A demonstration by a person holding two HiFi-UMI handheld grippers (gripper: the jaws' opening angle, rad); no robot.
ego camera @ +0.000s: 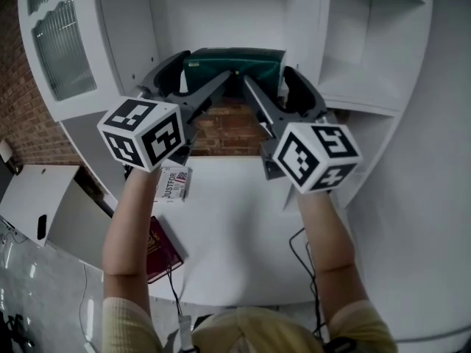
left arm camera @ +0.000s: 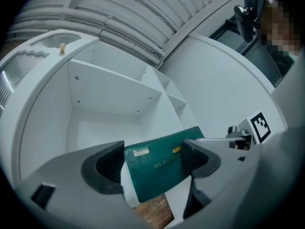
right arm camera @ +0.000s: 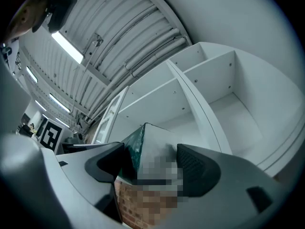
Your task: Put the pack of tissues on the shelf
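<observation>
Dark green soft pack of tissues (ego camera: 234, 63) held up at the white shelf (ego camera: 213, 9) mouth. Left hand-held gripper (ego camera: 193, 73) and right hand-held gripper (ego camera: 274, 81) each pinch one end. Risk: uneven pull lets the soft wrap slip, and the pack drops to the white surface (ego camera: 228, 219).
</observation>
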